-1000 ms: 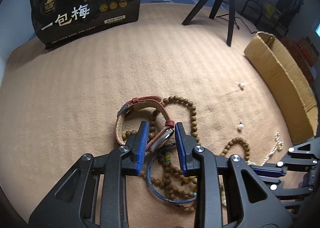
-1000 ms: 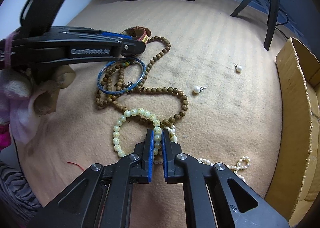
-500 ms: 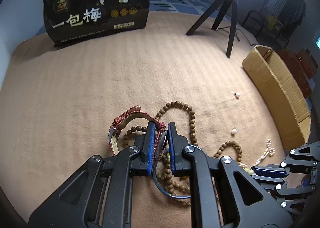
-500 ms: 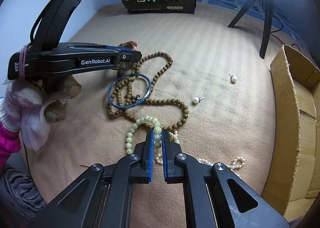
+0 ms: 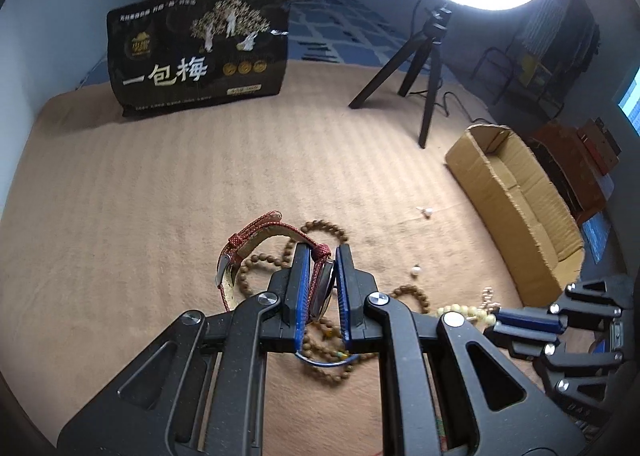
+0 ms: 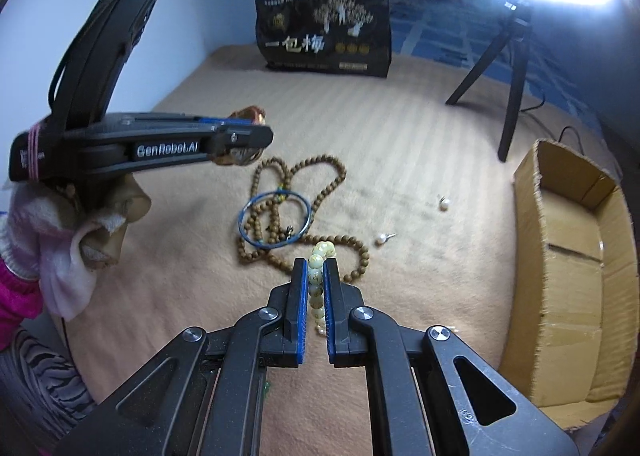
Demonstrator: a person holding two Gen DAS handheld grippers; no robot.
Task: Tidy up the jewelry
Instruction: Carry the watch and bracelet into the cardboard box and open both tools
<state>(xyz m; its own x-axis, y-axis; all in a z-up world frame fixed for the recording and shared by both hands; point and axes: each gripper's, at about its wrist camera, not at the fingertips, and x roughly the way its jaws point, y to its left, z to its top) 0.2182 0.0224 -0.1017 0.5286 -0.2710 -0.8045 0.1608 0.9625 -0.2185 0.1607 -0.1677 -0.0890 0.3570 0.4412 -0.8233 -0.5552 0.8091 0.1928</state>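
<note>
My left gripper is shut on a red-strapped watch and holds it lifted above the tan blanket; the watch also shows in the right wrist view. My right gripper is shut on a pale yellow-green bead bracelet, raised off the blanket. On the blanket lie a long brown bead necklace, a blue bangle and two pearl earrings. A pearl strand is hidden behind my right gripper.
An open cardboard box stands at the right. A black printed bag stands at the back of the blanket. A ring-light tripod stands at the back right.
My left gripper closed on the watch and lifted it. My right gripper, shut on the pale bracelet, lifted it off the blanket.
</note>
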